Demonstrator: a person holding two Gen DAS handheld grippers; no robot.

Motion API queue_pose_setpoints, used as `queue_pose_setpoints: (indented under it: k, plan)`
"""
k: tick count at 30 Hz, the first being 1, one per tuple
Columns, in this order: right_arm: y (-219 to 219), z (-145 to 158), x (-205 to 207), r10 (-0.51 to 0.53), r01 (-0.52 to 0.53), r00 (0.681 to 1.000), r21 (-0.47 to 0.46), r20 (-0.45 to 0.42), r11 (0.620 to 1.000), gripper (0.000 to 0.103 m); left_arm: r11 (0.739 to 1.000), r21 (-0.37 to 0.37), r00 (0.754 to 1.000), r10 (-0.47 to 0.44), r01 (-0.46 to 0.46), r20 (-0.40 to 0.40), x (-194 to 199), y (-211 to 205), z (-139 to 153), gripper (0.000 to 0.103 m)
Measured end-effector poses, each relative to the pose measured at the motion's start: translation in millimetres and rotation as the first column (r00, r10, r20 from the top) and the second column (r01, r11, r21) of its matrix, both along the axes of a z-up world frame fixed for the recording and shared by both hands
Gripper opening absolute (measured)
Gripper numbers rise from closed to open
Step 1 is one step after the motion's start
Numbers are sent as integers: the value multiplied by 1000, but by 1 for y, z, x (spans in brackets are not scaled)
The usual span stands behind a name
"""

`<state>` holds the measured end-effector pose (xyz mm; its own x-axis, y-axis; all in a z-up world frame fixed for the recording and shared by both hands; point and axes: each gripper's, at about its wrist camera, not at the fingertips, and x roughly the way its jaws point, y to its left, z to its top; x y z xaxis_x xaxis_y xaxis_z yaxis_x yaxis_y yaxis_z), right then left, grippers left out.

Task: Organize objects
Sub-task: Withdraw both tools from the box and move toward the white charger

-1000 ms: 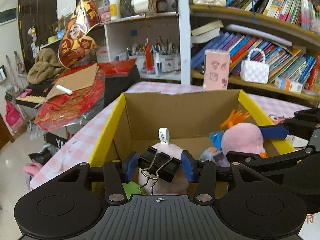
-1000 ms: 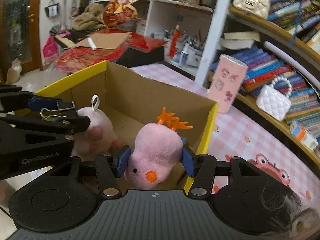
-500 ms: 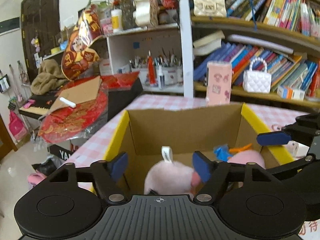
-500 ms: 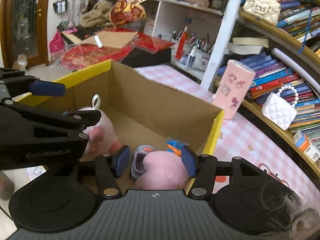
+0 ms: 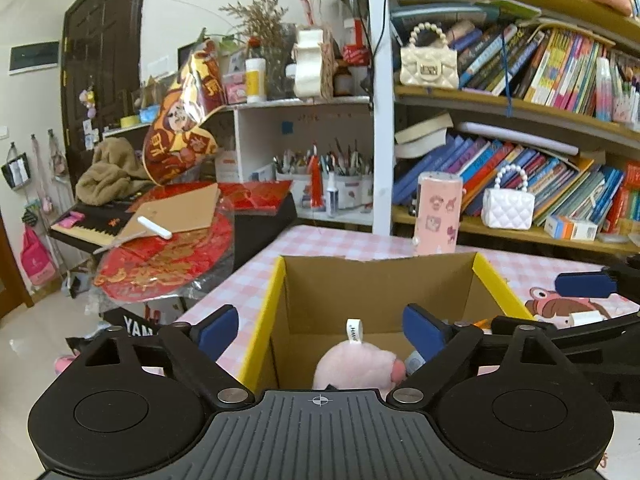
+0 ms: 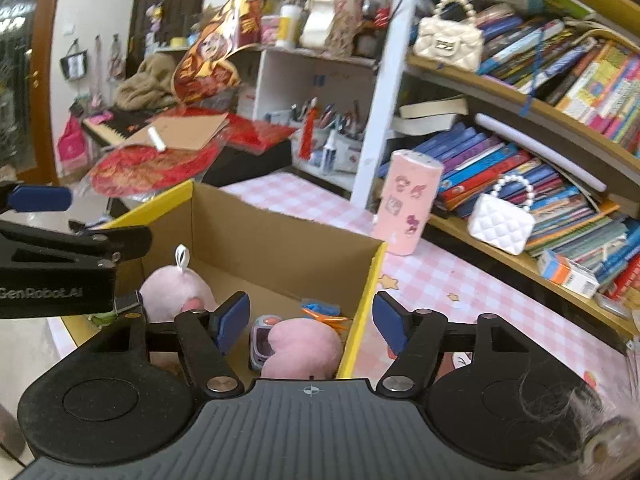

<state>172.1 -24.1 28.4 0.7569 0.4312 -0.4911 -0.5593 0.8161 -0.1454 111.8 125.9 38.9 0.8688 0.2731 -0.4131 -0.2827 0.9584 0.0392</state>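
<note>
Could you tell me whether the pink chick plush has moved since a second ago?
Yes. The pink chick plush, earlier held above the cardboard box's yellow rim, now lies down inside; the right gripper, jaws just opening, is empty.

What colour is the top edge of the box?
Yellow. The cardboard box has yellow rims along its sides, clearest in the right wrist view.

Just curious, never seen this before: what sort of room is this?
Probably a lived-in home study or child's room: crowded bookshelves, pots of pens, little handbags, and plush toys in a cardboard box.
</note>
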Motion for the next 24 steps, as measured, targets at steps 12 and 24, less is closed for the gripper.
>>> queue_pose_setpoints:
  k: [12,24]
  plan:
    - [-11,3,-52,-85,85,996,27,-3,996,68,1000,-14,1000,-28,28,-12,-44,1,-1,93]
    - [-15,-19,-100,-163,167,980,26,-115,986,72,999,-35,997,-38,36,-74,-86,1,-18,93]
